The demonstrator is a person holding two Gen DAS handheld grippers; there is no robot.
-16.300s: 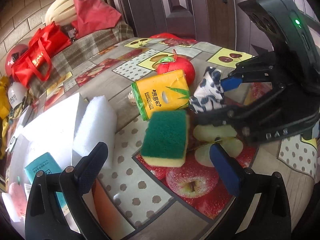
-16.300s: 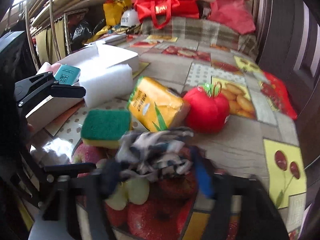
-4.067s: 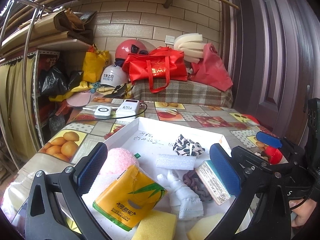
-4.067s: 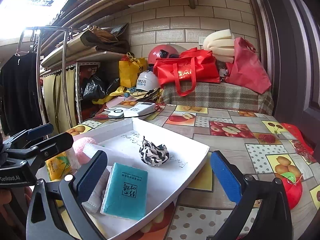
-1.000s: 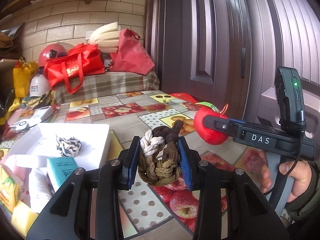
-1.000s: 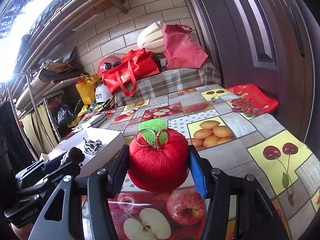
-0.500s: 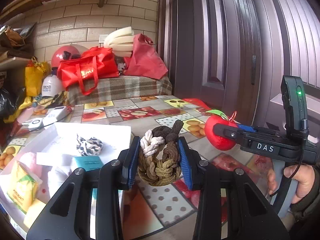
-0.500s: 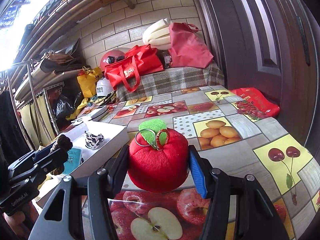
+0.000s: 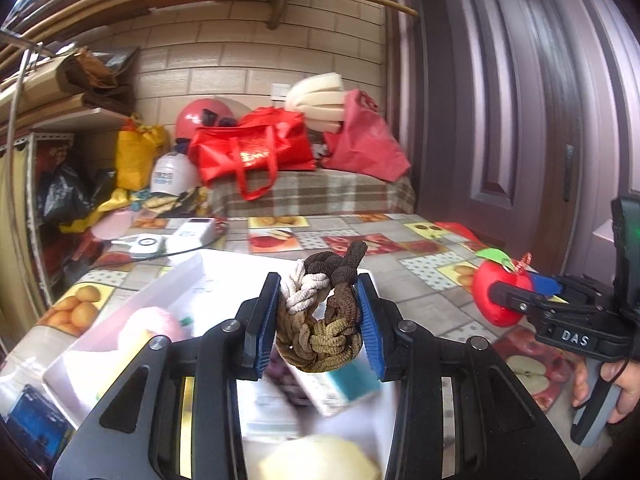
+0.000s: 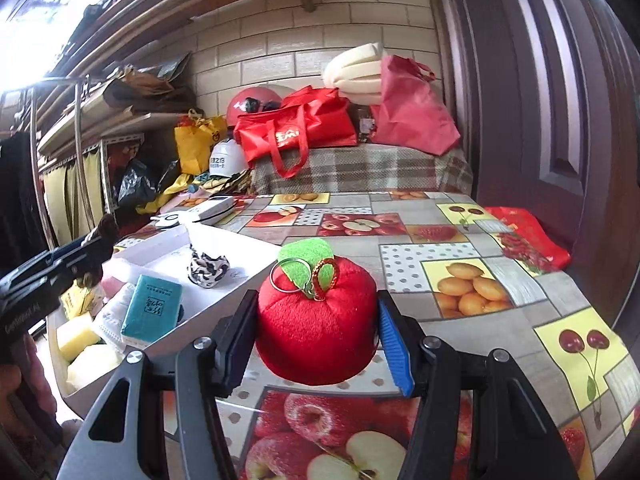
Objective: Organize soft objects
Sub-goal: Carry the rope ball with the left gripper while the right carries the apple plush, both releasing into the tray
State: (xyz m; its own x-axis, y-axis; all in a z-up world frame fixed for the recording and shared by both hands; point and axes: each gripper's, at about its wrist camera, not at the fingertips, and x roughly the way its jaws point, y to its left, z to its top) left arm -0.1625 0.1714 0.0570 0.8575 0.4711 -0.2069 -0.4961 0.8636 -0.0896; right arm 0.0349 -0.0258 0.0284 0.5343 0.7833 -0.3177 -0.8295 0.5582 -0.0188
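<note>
My left gripper (image 9: 319, 318) is shut on a braided bundle of hair ties (image 9: 320, 320), brown, tan and white, held in the air over the white tray (image 9: 168, 288). My right gripper (image 10: 316, 340) is shut on a red plush apple (image 10: 316, 336) with a green leaf and a metal ring, above the fruit-print tablecloth to the right of the white tray (image 10: 240, 288). In the tray lie a teal tissue pack (image 10: 152, 312), a black-and-white scrunchie (image 10: 208, 266), a white mask, yellow sponges (image 10: 78, 336) and a pink puff (image 9: 154, 320). The plush apple (image 9: 496, 298) also shows at the right of the left wrist view.
A white device and a round charger (image 9: 192, 234) sit on the table beyond the tray. Red bags (image 10: 296, 134), helmets and foam are piled on the plaid-covered bench at the back. A dark door (image 10: 560, 120) closes off the right side, with shelves at the left.
Both grippers have swung left towards the tray, each still gripping its object. The left one has gone from beside the tray to over it.
</note>
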